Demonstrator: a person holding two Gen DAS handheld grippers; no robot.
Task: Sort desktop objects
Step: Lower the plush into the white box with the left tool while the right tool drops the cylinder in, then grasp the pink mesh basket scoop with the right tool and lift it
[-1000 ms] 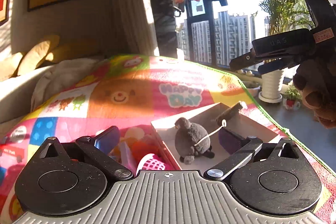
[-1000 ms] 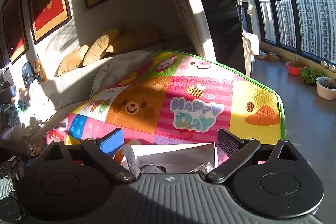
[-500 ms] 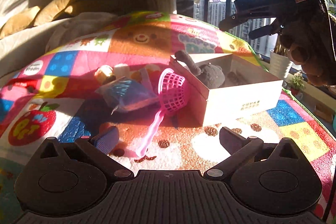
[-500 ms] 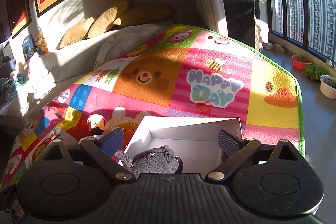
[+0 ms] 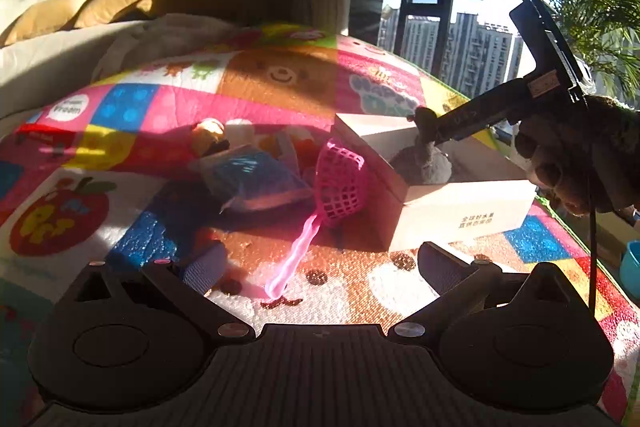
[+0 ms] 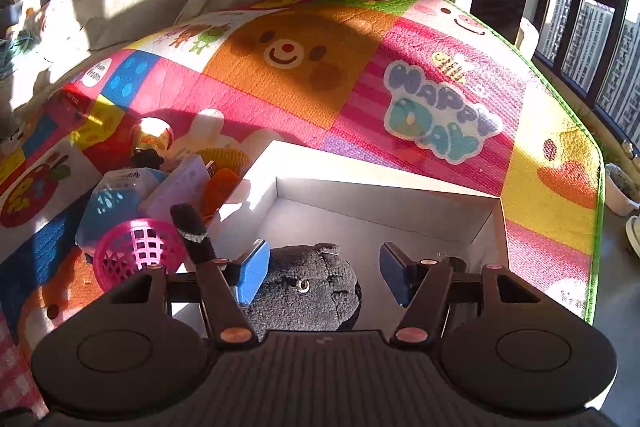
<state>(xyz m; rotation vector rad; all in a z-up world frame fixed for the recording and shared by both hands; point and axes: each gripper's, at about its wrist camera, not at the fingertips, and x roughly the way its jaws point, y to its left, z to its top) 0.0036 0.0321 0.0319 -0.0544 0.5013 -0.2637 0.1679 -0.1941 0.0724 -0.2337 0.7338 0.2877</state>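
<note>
My right gripper hangs over the white cardboard box, its blue-padded fingers spread wide with nothing clamped; the left pad sits just beside the dark grey plush toy, contact uncertain. The plush lies inside the box at its near end; one limb with a sparkly band sticks up over the box's left wall. My left gripper is also wide open and holds nothing, low over the play mat near its front edge. Between its fingers lies the handle of the pink mesh scoop, whose basket leans against the box's left wall. Left of the scoop: a blue packet and a small gold-headed figure. Writing: mat reads "HAPPY DAY" toward the far right corner, "Vroom" in a white bubble at the left edge. Box front carries small printed characters, too small to read. Right gripper body has a label, illegible.
</note>
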